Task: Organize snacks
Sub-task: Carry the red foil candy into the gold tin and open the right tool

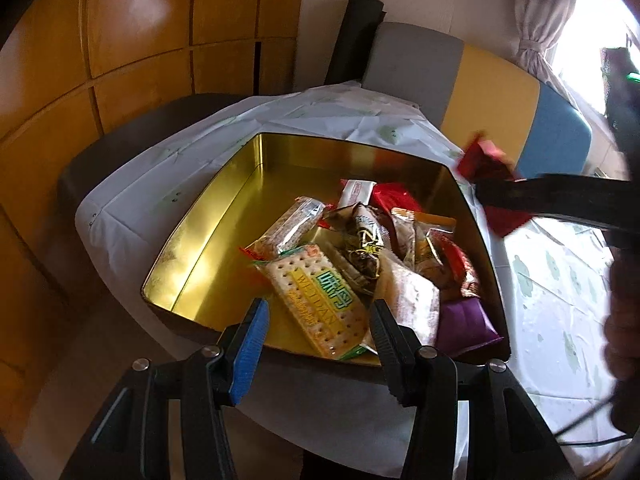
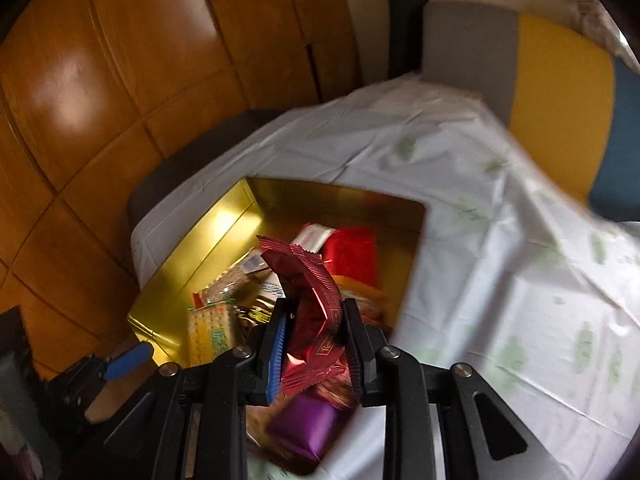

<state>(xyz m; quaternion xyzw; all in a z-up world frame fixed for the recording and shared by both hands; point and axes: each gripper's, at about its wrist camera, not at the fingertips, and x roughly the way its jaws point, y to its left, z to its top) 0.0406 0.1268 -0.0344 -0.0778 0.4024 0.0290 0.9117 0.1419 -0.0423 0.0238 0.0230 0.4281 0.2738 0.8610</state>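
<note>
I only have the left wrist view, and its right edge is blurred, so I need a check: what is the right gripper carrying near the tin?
Observer: The right wrist view shows the right gripper shut on a crinkled red foil packet, standing upright between its pads.
Operator: Where is it aimed?
Observer: That view looks past the packet into the gold tin, at the snack pile.
Operator: And my left gripper?
Observer: The left gripper shows there only as a blue finger at the tin's near corner.
</note>
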